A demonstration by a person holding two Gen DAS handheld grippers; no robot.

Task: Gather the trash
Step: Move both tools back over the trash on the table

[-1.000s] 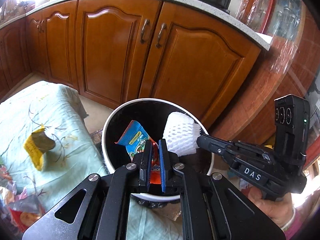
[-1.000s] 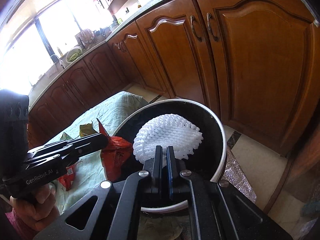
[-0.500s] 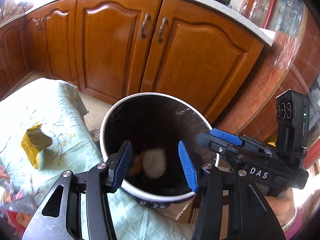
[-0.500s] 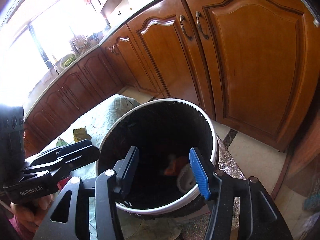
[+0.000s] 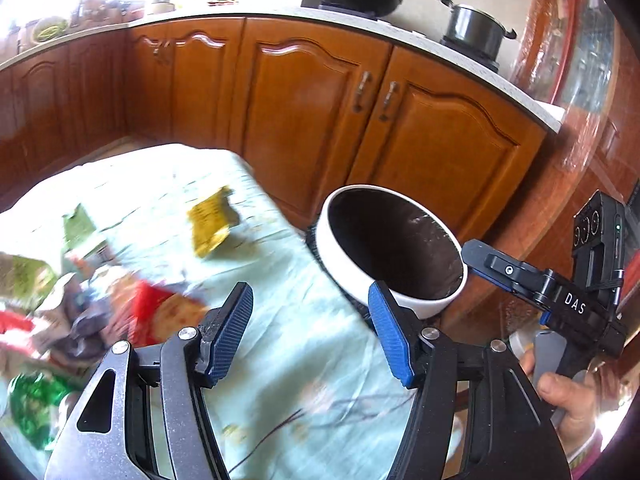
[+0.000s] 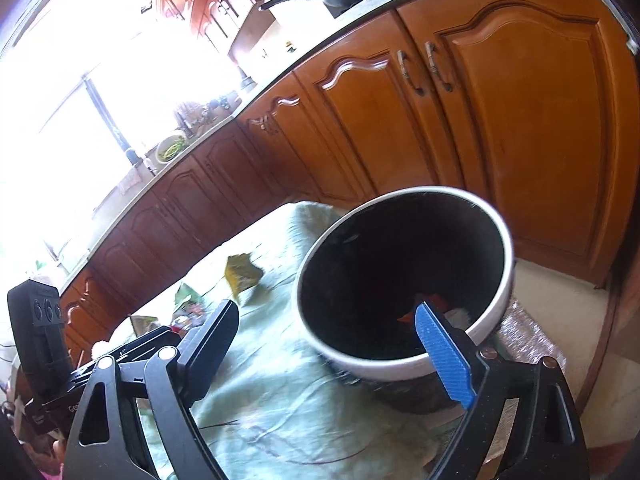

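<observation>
While both sets of jaws have just been opening, nothing is sitting between either pair. In the left wrist view the left gripper (image 5: 310, 334) is filling the lower middle of the frame, its blue pads spread apart over the pale green cloth (image 5: 320, 392), released and gripping nothing. At the right edge of that view the right gripper (image 5: 470, 250) is reaching in over the far side of the trash bin (image 5: 348, 248), with a hand (image 5: 568, 396) wrapping its handle at lower right.

In the right wrist view the right gripper (image 6: 326, 334) is standing wide across the bottom of the frame, also released, one pad over the cloth and the blue pad in front of the bin's near rim. The trash bin (image 6: 404, 368) (white-rimmed, dark inside) is occupying the centre right, and orange and white scraps (image 6: 434, 310) are lying deep inside it, partly hidden by the blue pad. A yellow wrapper (image 5: 210, 226) is lying on the cloth left of the bin, and blurred mixed wrappers (image 5: 80, 304) are crowding the left edge. Wooden cabinets (image 5: 304, 120) are spanning the upper half.
</observation>
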